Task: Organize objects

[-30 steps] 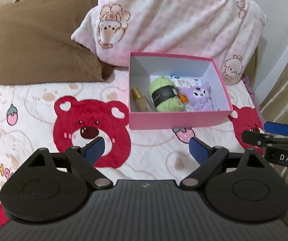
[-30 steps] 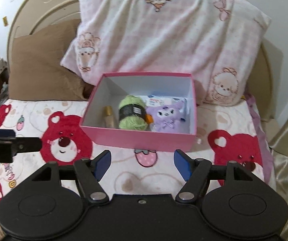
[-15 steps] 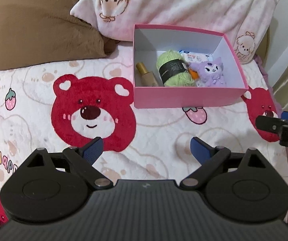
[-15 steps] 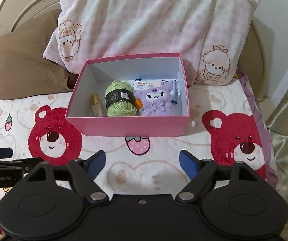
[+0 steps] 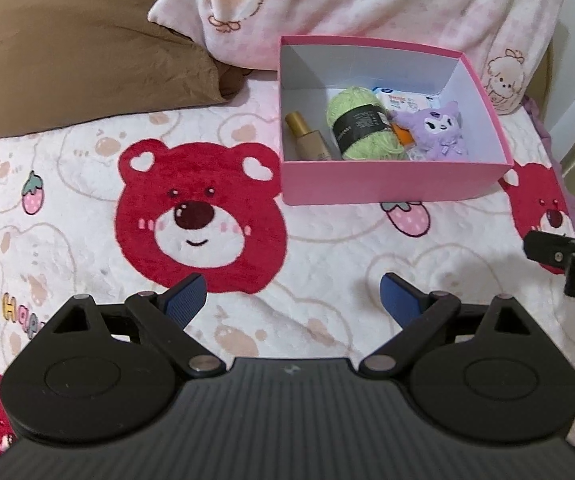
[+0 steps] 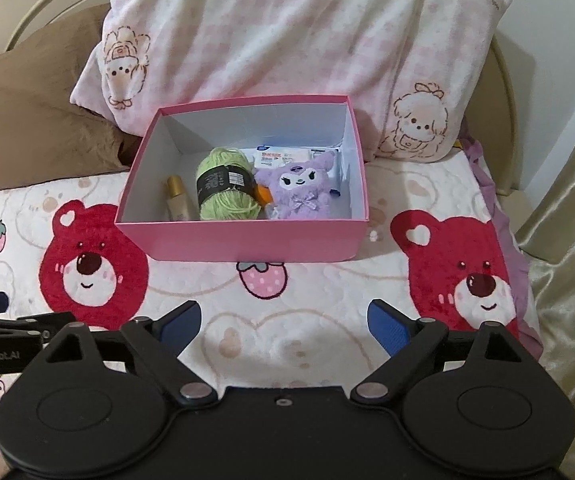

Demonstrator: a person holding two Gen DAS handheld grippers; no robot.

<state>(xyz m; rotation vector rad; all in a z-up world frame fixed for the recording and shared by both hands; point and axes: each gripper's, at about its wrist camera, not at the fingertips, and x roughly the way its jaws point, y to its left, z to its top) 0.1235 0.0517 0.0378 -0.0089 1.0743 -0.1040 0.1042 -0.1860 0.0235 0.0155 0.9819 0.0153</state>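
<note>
A pink box (image 6: 247,242) (image 5: 391,182) stands on the bed near the pillows. Inside lie a gold-capped bottle (image 6: 177,200) (image 5: 307,136), a green yarn ball (image 6: 225,184) (image 5: 361,122), a purple plush toy (image 6: 301,188) (image 5: 439,128) and a white packet (image 6: 283,157) behind them. My left gripper (image 5: 291,294) hangs open over the blanket, in front of the box and to its left, holding nothing. My right gripper (image 6: 283,320) is in front of the box, its jaws still opening and empty. Each gripper shows at the edge of the other's view.
A bear-print blanket (image 6: 319,320) covers the bed. A brown pillow (image 5: 87,48) and a pink patterned pillow (image 6: 287,40) lean on the headboard behind the box. A gold curtain (image 6: 567,240) hangs past the bed's right edge.
The right jaws have spread wider. Both views have tipped downward, so the box and pillows sit higher in frame. The left gripper has sunk slightly toward the blanket.
</note>
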